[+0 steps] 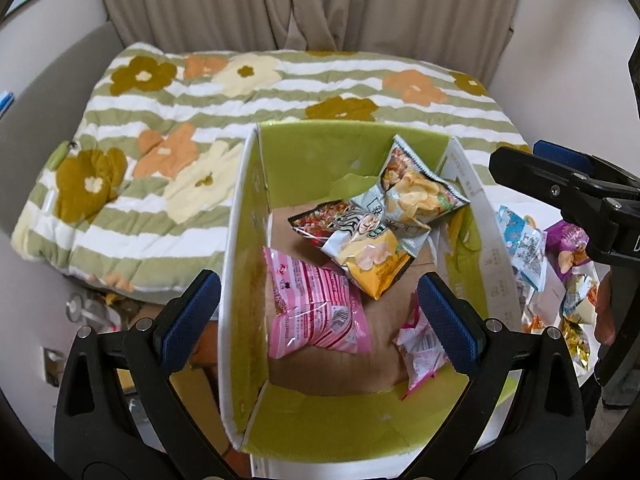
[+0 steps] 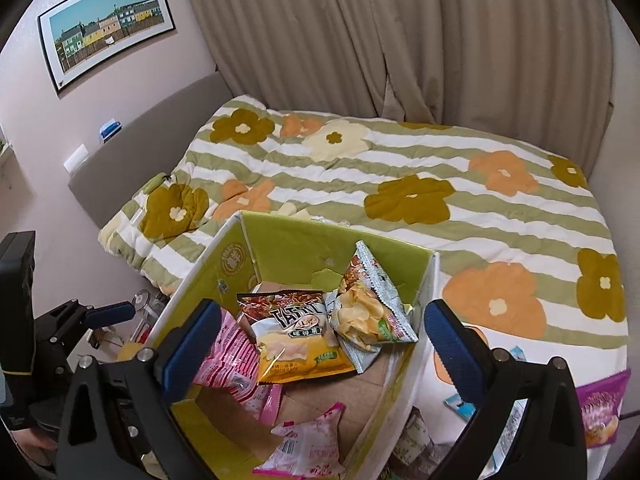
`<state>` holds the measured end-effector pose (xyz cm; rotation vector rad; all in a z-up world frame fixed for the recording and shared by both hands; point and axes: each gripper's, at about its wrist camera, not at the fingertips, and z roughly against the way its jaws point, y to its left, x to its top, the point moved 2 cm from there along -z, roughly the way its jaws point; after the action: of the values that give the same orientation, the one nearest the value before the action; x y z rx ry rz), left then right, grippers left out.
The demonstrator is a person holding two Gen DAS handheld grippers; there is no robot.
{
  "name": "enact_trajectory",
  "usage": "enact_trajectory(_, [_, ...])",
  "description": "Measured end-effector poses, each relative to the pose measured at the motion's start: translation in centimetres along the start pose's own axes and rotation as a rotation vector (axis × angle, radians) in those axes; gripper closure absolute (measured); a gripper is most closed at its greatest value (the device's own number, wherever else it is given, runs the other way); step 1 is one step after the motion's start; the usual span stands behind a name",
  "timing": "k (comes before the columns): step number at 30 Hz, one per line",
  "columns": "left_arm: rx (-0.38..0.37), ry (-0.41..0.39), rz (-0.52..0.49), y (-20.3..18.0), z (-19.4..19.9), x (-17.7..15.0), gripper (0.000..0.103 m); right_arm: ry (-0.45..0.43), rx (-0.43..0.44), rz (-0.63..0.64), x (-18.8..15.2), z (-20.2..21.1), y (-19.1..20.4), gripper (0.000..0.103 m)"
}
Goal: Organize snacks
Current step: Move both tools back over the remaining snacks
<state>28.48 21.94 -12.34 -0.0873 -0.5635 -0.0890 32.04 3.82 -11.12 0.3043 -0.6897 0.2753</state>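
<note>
An open cardboard box point(image 1: 240, 240) with green inner walls point(image 2: 296, 248) stands at the bed's edge. Inside lie a large pink packet point(image 1: 316, 312) point(image 2: 232, 360), a small pink packet point(image 1: 420, 348) point(image 2: 308, 440), a yellow chip bag point(image 1: 368, 252) point(image 2: 296, 348) and a grey chip bag point(image 1: 416, 188) point(image 2: 368, 304). My left gripper point(image 1: 320, 320) is open and empty above the box. My right gripper point(image 2: 320, 344) is open and empty above the box; it also shows at the right in the left wrist view point(image 1: 560, 184).
More snack packets lie outside the box to its right: a blue one point(image 1: 524, 248), a purple one point(image 2: 600, 412) and others. A flowered quilt point(image 2: 400, 184) covers the bed behind. Curtains point(image 2: 400, 40) hang beyond. Clutter lies on the floor at left point(image 1: 92, 308).
</note>
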Motion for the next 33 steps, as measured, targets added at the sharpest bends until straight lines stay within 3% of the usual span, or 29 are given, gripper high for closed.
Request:
enact_trajectory(6, [-0.014,-0.024,-0.043,-0.9,2.0,0.1,0.005,-0.028,-0.043,-0.023,-0.7,2.6,0.2,0.002])
enact_trajectory(12, [-0.059,-0.066,-0.094,-4.3,4.1,0.2,0.005,-0.029,-0.074,-0.084,-2.9,5.5,-1.5,0.002])
enact_trajectory(22, [-0.134,-0.074,-0.140,-15.2,5.9,-3.1,0.005,-0.074,-0.173,-0.120,-8.3,13.8,-8.0,0.002])
enact_trajectory(33, [-0.191,0.012,-0.122,-27.6,3.8,-9.0,0.005,-0.043,-0.203,-0.141,-16.5,21.0,-17.6,0.002])
